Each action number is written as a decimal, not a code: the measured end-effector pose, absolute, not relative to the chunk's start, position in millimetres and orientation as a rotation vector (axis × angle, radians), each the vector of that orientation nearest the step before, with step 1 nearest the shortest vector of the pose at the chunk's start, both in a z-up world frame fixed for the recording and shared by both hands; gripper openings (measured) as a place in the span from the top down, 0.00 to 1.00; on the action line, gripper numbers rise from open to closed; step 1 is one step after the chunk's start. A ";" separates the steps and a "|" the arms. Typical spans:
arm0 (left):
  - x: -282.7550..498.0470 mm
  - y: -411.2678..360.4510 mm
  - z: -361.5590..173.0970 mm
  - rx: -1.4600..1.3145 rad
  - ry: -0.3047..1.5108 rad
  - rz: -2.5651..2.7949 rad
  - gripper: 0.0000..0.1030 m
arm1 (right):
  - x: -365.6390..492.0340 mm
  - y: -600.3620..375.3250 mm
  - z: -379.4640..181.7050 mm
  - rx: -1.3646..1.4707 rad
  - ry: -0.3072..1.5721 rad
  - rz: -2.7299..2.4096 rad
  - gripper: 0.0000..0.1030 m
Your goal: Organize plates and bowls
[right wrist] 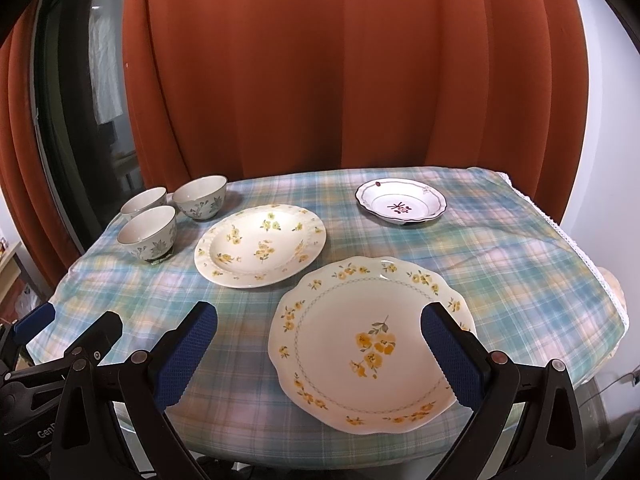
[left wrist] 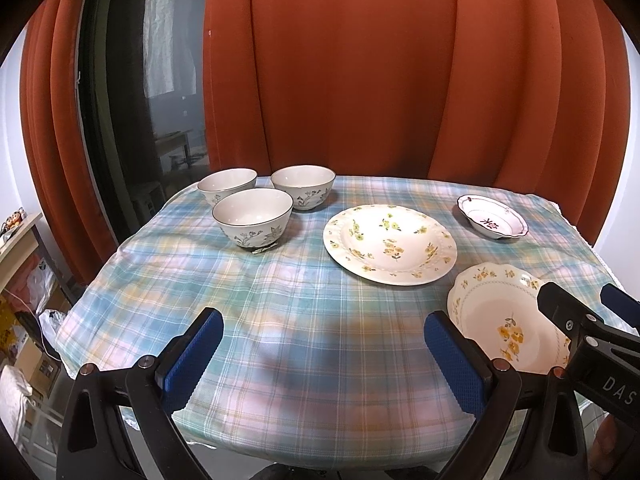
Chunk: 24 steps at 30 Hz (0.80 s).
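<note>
A table covered by a blue plaid tablecloth carries 3 bowls grouped at the far left, a round flowered plate mid-table, a scalloped plate nearest, and a small dish far right.

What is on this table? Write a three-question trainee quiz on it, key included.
1. How many white ceramic bowls with grey-blue leaf prints stand on the plaid tablecloth?
2. True or false: the scalloped cream plate with orange flowers is stacked on the round cream plate with yellow-green flowers.
3. The small white dish with a maroon motif lies: A) at the far right, B) at the near left, C) inside a bowl.
Key: 1) three; 2) false, they lie apart; 3) A.
</note>
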State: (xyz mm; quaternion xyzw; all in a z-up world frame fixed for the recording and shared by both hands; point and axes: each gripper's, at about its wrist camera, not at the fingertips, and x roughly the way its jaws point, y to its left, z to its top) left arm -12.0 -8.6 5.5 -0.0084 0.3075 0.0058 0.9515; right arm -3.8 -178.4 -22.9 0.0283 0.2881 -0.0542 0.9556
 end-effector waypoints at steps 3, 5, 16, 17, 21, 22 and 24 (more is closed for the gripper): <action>-11.8 -8.6 5.9 -0.019 0.624 0.010 0.02 | -3.5 -178.8 -23.5 0.058 0.586 -0.112 0.00; -10.5 -9.3 5.8 -0.017 0.623 0.009 0.02 | -3.4 -179.0 -24.1 0.057 0.590 -0.114 0.00; -9.4 -9.3 5.0 -0.015 0.623 0.010 0.02 | -1.6 -181.4 -24.9 0.057 0.594 -0.114 0.00; -9.4 -9.5 5.0 -0.016 0.623 0.010 0.02 | -1.6 -181.8 -25.6 0.057 0.594 -0.113 0.00; -9.3 -9.1 4.8 -0.015 0.624 0.010 0.02 | -1.5 -182.3 -25.5 0.058 0.594 -0.113 0.00; -9.7 -9.5 5.1 -0.016 0.624 0.009 0.02 | -1.3 -182.3 -25.6 0.058 0.594 -0.113 0.00; -9.7 -10.9 5.0 -0.014 0.627 0.009 0.02 | -1.0 -182.0 -24.9 0.058 0.594 -0.114 0.00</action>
